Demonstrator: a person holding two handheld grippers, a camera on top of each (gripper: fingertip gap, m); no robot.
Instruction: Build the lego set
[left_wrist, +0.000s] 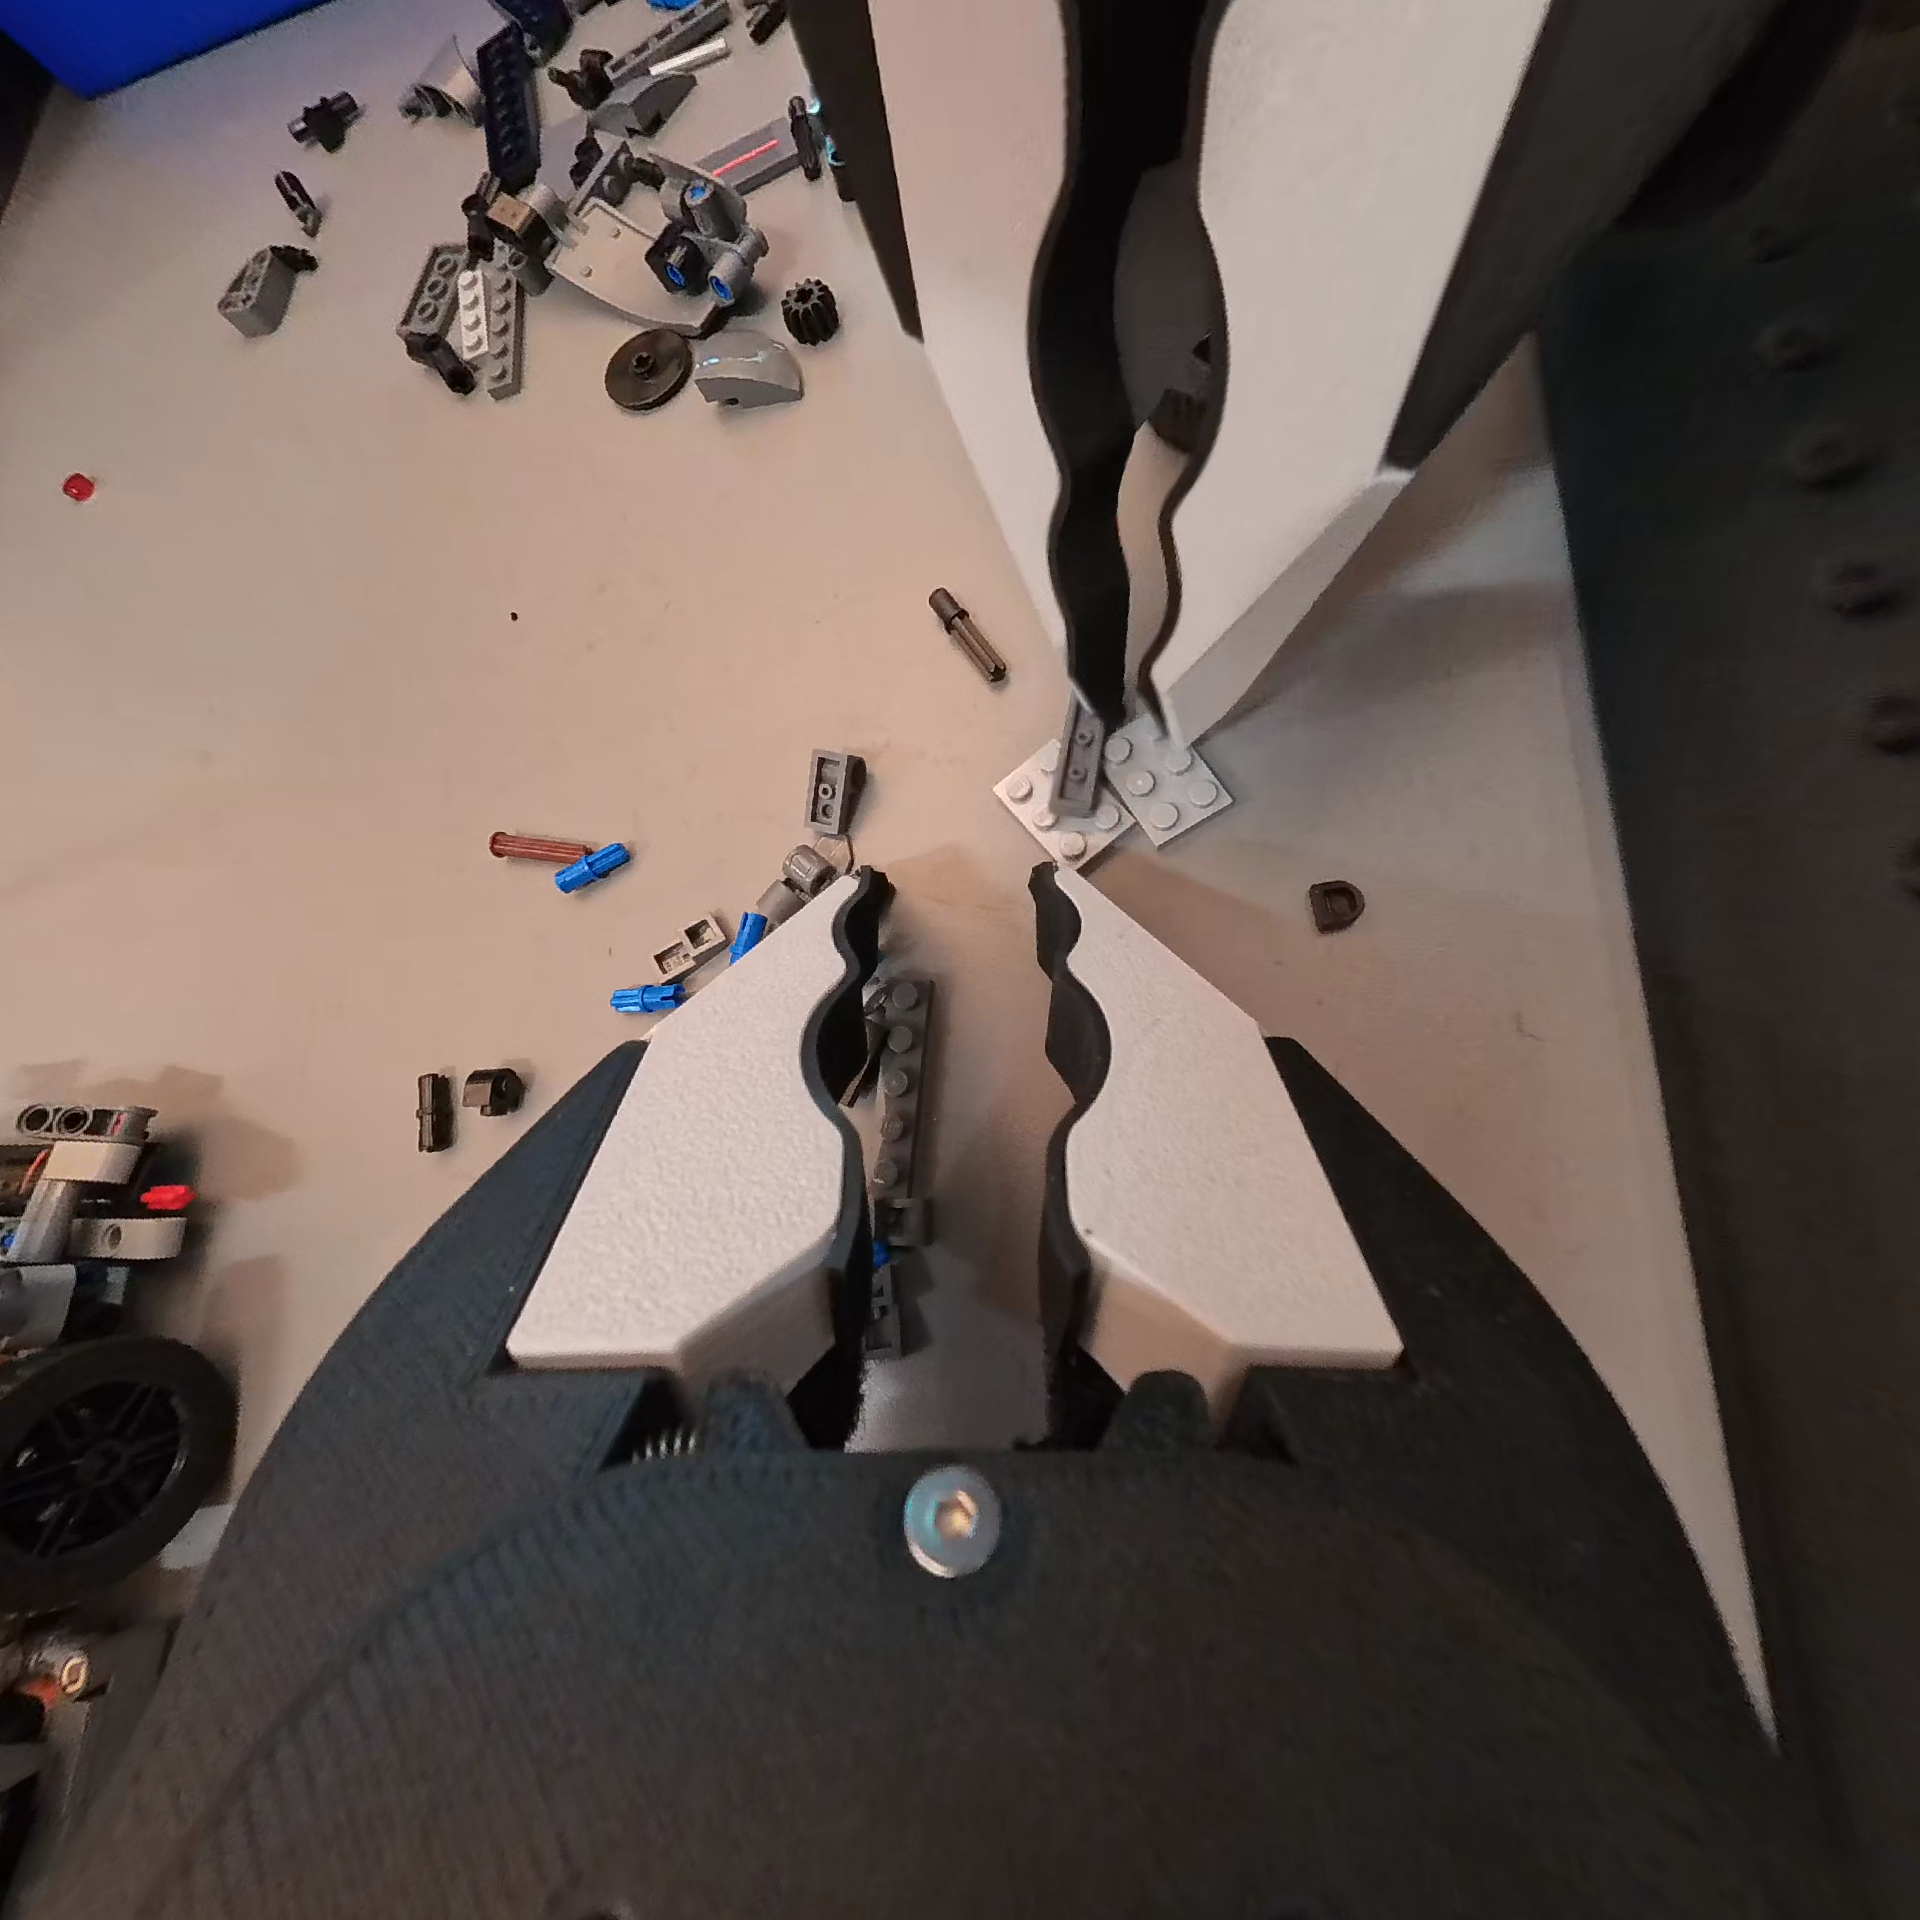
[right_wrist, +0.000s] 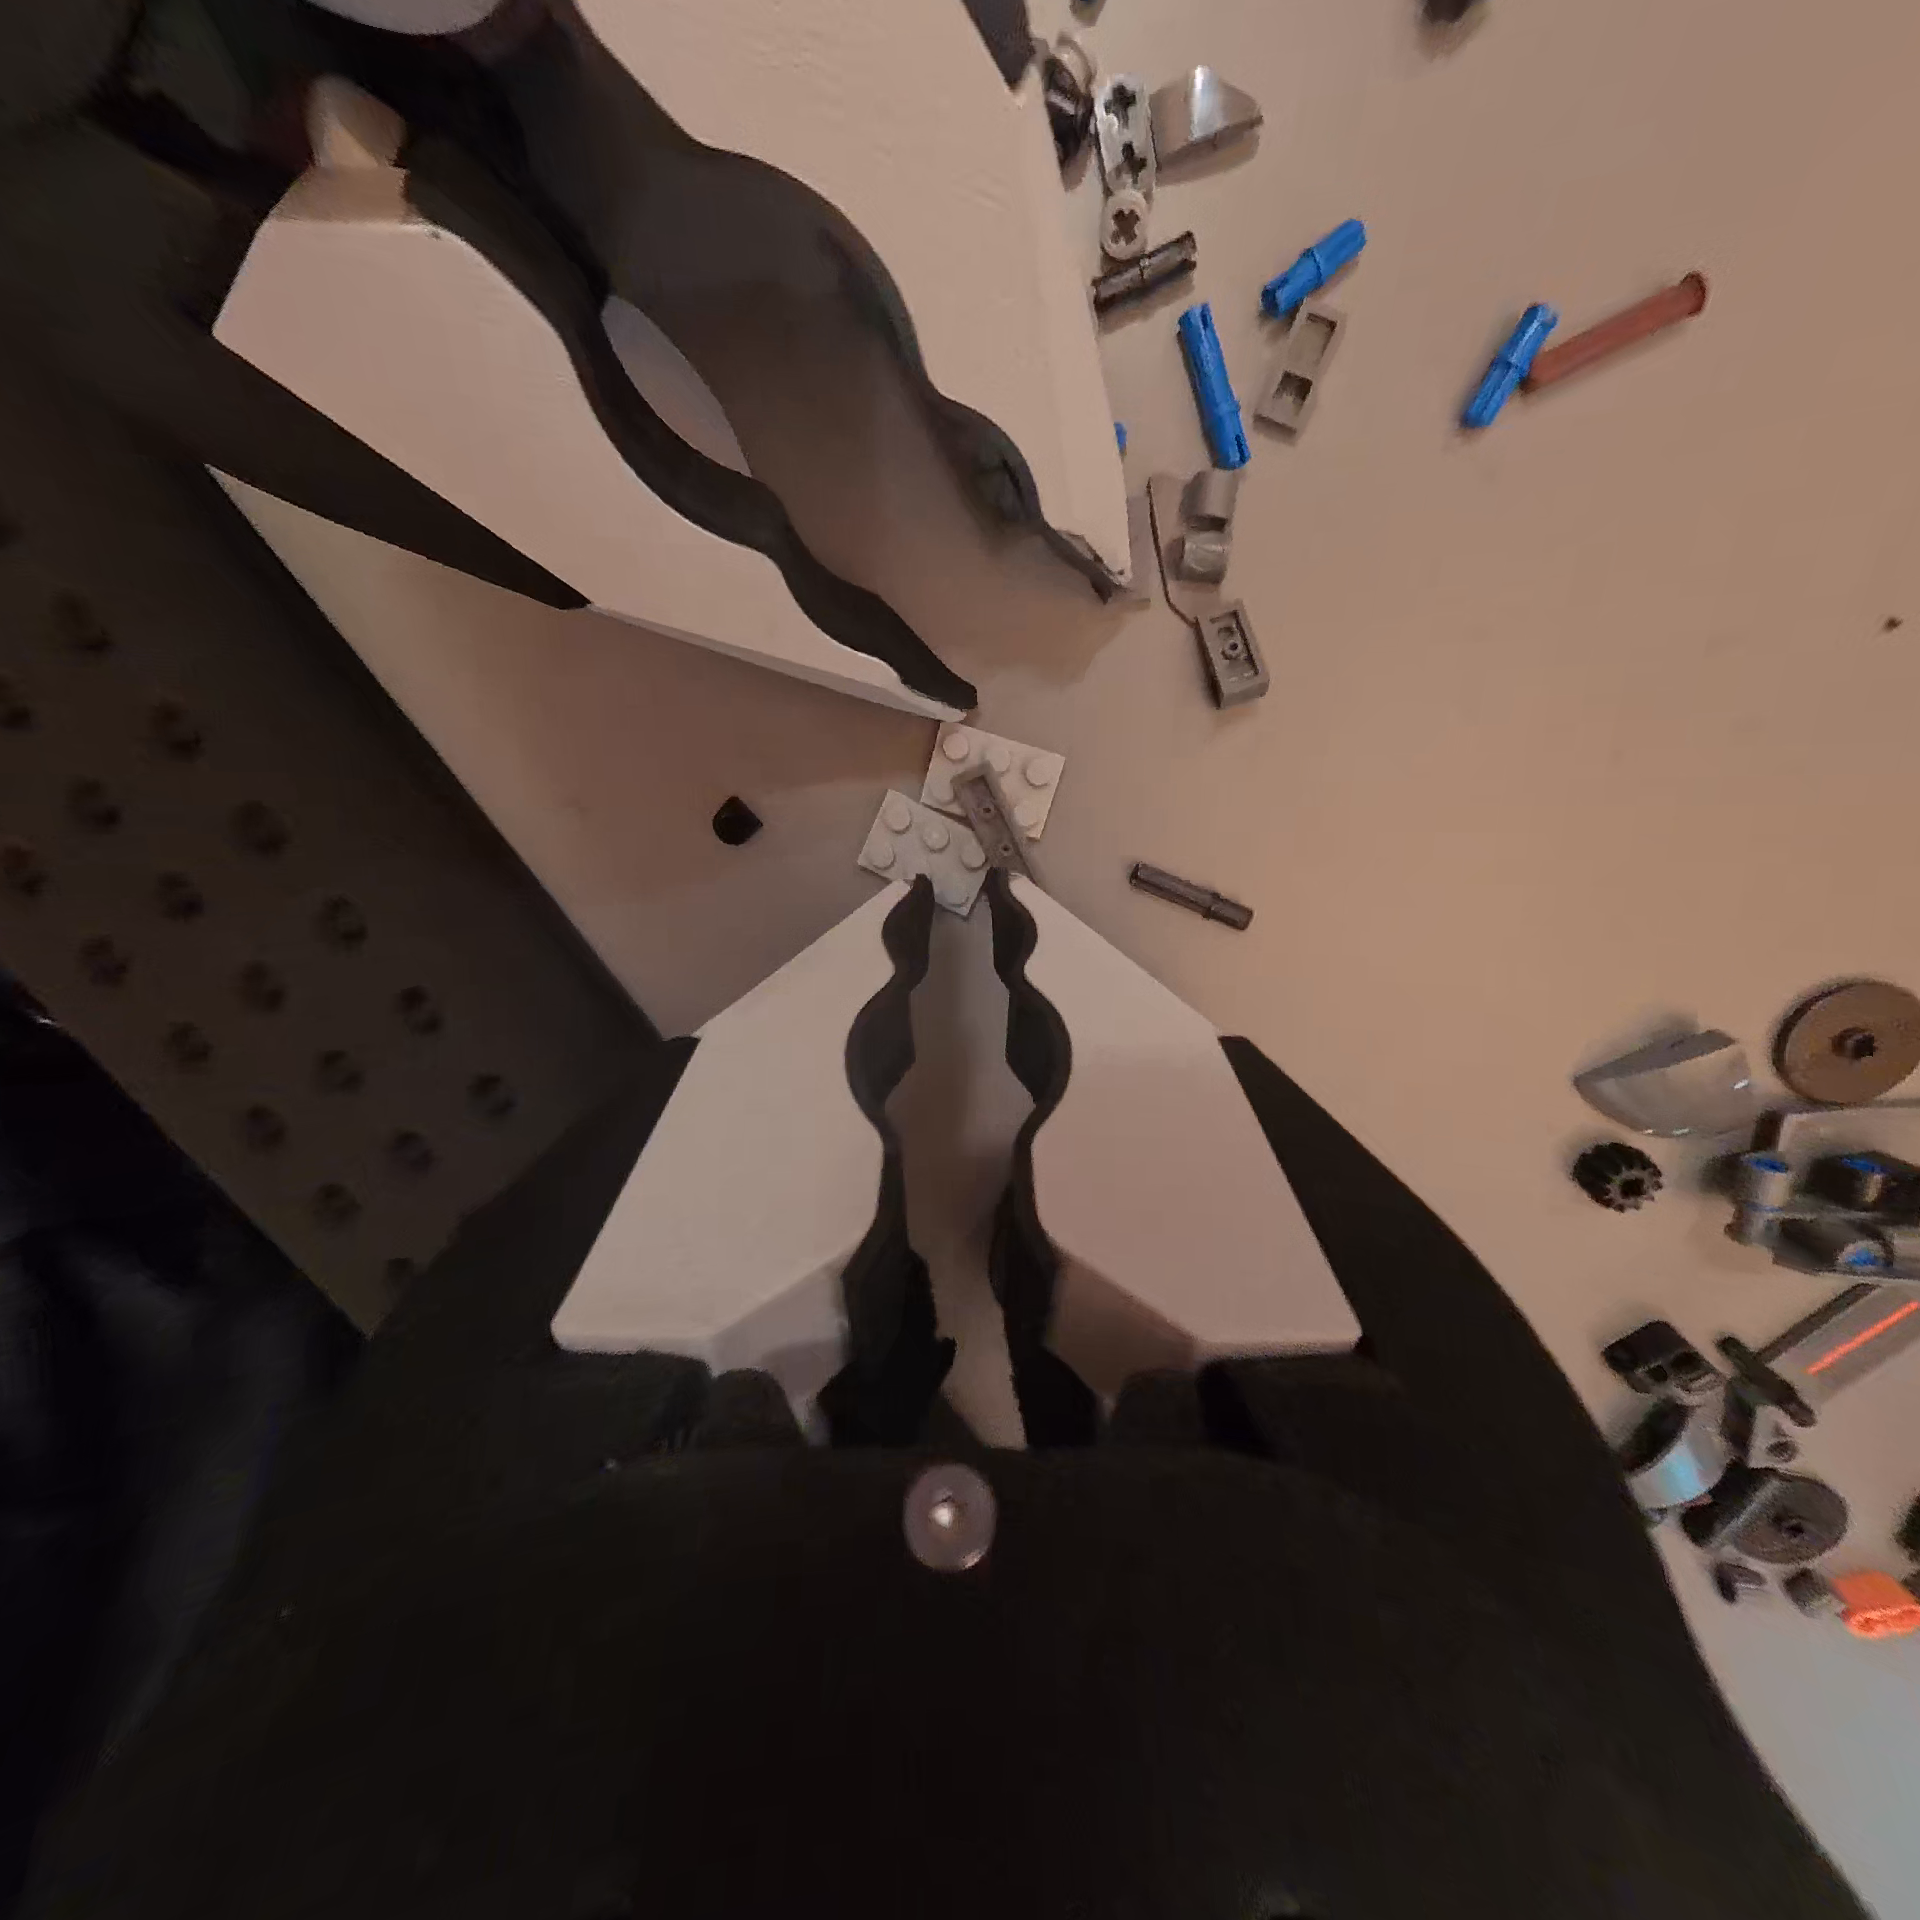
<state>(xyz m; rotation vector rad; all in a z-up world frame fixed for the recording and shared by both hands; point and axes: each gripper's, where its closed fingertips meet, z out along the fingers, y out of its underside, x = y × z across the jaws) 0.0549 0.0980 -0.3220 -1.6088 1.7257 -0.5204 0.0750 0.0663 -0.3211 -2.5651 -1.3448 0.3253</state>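
Left wrist view: the left hand-held gripper (left_wrist: 956, 894) hangs released, wavy black pads apart, just short of two studded light-grey plates (left_wrist: 1112, 795) on the matte beige surface (left_wrist: 416, 644).

Right wrist view: the right hand-held gripper (right_wrist: 956, 883) tips meet the plates' (right_wrist: 966, 810) near edge by a dark grey strip (right_wrist: 992, 816); whether they grip, I cannot tell. Bare surface (right_wrist: 1558, 727) lies right of the plates.

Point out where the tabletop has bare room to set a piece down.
Bare tabletop stretches between the small red round stud, the far heap of grey and black lego parts and the blue pins. It is crowded around the light grey square plates under the right gripper.
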